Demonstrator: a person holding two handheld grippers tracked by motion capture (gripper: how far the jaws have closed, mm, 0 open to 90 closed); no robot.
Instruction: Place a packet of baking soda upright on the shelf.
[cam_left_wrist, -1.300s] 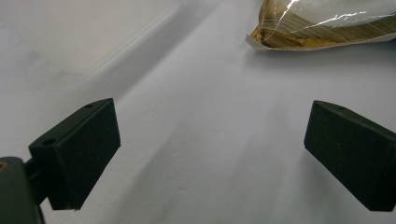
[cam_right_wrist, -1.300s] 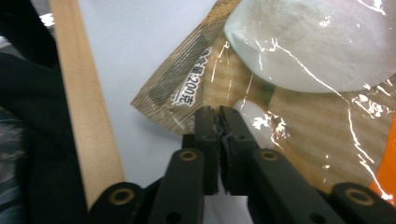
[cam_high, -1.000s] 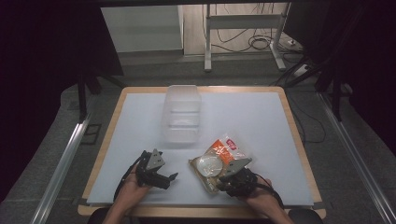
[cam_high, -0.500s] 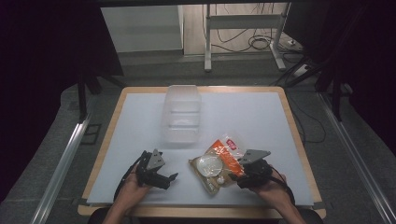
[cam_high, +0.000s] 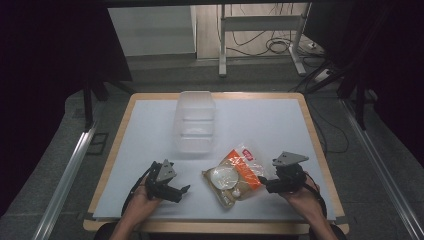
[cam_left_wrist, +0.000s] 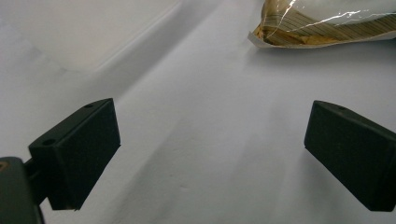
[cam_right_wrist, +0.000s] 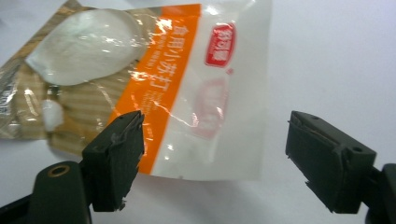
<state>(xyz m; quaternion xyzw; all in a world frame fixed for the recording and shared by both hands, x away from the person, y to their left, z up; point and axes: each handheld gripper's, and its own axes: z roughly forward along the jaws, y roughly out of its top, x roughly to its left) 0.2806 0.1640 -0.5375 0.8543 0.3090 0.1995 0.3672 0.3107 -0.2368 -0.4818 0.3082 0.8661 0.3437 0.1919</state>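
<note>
The right tool (cam_high: 267, 186) has just been spreading its jaws and pulling back from the packet (cam_high: 235, 172), which lies flat and released on the bench (cam_high: 280, 125) near the clear box (cam_high: 195, 122), so it looks set down, while the left tool (cam_high: 181, 192) rests spread and empty

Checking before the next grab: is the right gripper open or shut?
Open. The right gripper has just been opening; its jaws stand wide apart, the packet lying beyond them, not pinched.
</note>
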